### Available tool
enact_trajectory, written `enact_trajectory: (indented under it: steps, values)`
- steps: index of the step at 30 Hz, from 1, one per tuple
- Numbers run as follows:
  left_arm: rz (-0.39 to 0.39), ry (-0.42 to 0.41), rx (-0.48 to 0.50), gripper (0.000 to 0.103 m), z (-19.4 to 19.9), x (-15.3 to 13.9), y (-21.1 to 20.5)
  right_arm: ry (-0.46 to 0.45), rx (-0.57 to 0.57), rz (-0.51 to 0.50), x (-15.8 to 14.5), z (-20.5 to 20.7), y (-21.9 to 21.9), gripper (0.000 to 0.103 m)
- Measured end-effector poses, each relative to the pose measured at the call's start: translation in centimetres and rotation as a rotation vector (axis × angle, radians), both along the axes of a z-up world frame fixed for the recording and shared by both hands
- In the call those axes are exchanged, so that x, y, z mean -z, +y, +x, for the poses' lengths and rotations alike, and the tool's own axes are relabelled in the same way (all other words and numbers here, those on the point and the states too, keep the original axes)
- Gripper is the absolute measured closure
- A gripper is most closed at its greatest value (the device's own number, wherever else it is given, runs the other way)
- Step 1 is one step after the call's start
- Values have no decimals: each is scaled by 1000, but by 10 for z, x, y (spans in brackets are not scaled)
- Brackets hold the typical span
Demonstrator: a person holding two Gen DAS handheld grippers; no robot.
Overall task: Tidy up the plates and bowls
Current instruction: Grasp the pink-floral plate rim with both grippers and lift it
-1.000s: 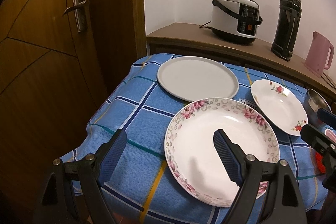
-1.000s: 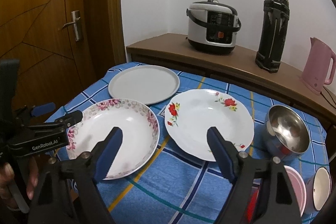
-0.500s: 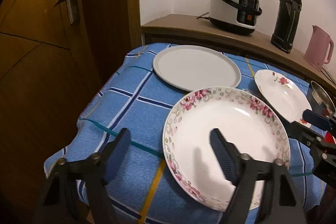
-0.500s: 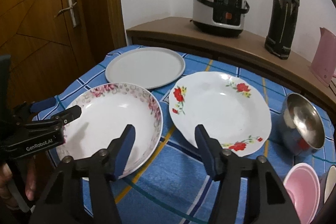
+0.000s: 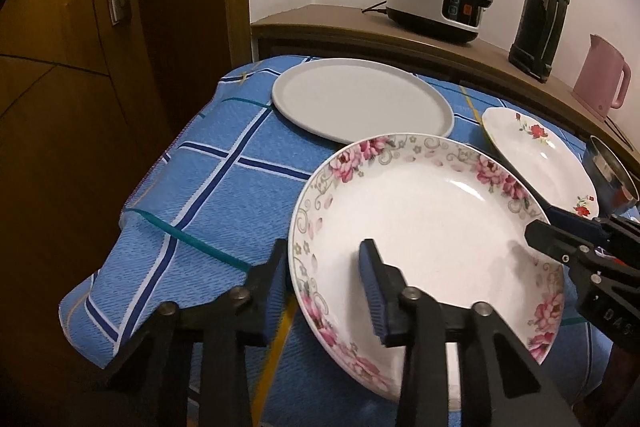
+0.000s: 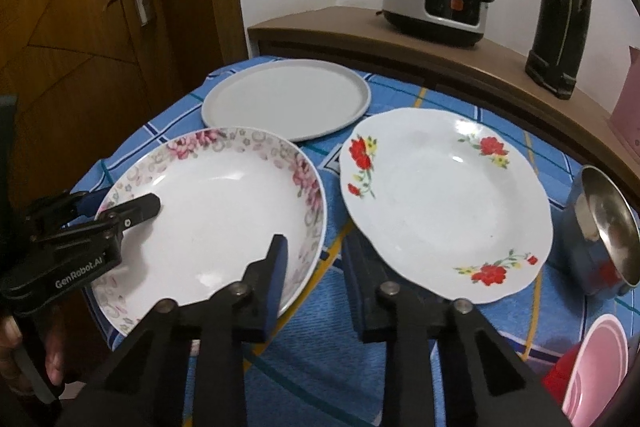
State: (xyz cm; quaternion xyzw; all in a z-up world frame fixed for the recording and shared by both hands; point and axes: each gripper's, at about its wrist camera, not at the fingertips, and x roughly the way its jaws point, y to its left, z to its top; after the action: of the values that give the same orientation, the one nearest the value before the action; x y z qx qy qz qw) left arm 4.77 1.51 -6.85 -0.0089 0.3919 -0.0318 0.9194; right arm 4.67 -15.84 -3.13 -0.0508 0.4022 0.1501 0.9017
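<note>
Both grippers closing on the pink-flowered white deep plate (image 5: 424, 227): left gripper (image 5: 326, 287) astride the 7 o'clock rim, right gripper (image 6: 316, 279) astride the 4 o'clock rim, pads not visibly pinching yet. Squeeze evenly, lift level.

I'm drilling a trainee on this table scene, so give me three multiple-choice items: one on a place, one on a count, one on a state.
1. Where is the grey plate?
A. behind the pink-flowered plate
B. on the shelf
C. inside the steel bowl

2. How many plates lie on the table?
A. two
B. three
C. five

3. What straddles the pink-flowered plate's rim?
A. both hand-held grippers
B. only one
C. neither

Key: 1 A, it lies farther back on the cloth; 2 B, grey, pink-flowered, red-flowered; 3 A, left hand-held gripper and right hand-held gripper each have one finger inside, one outside.
</note>
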Motion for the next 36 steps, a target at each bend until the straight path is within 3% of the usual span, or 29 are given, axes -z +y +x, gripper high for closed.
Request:
enact_trajectory:
  steps: [4, 36]
  values:
    - [-5, -10, 4, 70, -1, 1, 0, 13, -17, 4, 4, 2, 2, 86]
    - [-44, -72, -37, 74, -5, -8, 13, -51, -50, 26, -5, -2, 9, 85]
